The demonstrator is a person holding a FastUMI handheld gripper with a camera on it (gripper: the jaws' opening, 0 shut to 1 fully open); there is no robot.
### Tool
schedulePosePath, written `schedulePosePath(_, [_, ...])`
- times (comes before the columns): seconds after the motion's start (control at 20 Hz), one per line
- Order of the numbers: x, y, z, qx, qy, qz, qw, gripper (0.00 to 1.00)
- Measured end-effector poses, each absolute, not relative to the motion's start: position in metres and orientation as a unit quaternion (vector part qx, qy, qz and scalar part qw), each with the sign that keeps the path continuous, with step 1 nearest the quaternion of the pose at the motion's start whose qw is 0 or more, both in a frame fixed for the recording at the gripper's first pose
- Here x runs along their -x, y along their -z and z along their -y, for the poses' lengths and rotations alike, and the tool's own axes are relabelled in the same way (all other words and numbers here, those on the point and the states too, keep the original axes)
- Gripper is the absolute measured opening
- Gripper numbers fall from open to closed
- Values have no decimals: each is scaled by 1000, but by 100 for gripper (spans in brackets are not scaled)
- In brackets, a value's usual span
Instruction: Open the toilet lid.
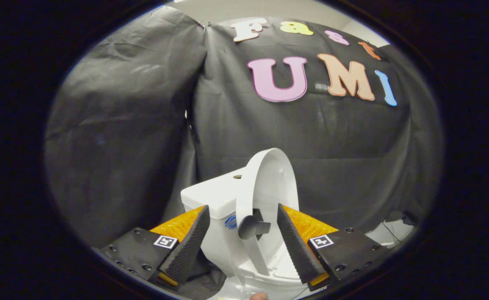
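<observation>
Toilet lid [265,183] stands raised, gripper [243,227] spread wide around its handle.

The black cloth wall [123,137] curves behind everything, leaving broad free room above and to both sides of the toilet [215,246]. The white tank [213,193] sits just behind the lid, its flat top edge level with the lid's lower half. The lid is tipped up nearly upright, seen edge-on, with its rim arcing above the tank and its lower end meeting the bowl rim between the fingers. A small dark handle [252,227] juts from the lid's edge, lying in the gap between the two ribbed fingers [188,246] without either one touching it. The fingers are angled apart, one flanking the tank, the other beside the lid's inner face. A fingertip [259,296] shows just below the bowl.
</observation>
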State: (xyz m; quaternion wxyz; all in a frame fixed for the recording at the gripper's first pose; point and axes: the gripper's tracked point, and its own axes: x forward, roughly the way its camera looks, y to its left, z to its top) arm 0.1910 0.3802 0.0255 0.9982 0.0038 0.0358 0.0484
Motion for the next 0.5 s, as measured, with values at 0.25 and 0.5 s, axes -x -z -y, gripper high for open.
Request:
schedulePosePath(0.25, [-156, -49, -347, -28, -66, 11, 997, 99])
schedulePosePath(0.5, [-119, -48, -306, -34, -65, 18, 997, 98])
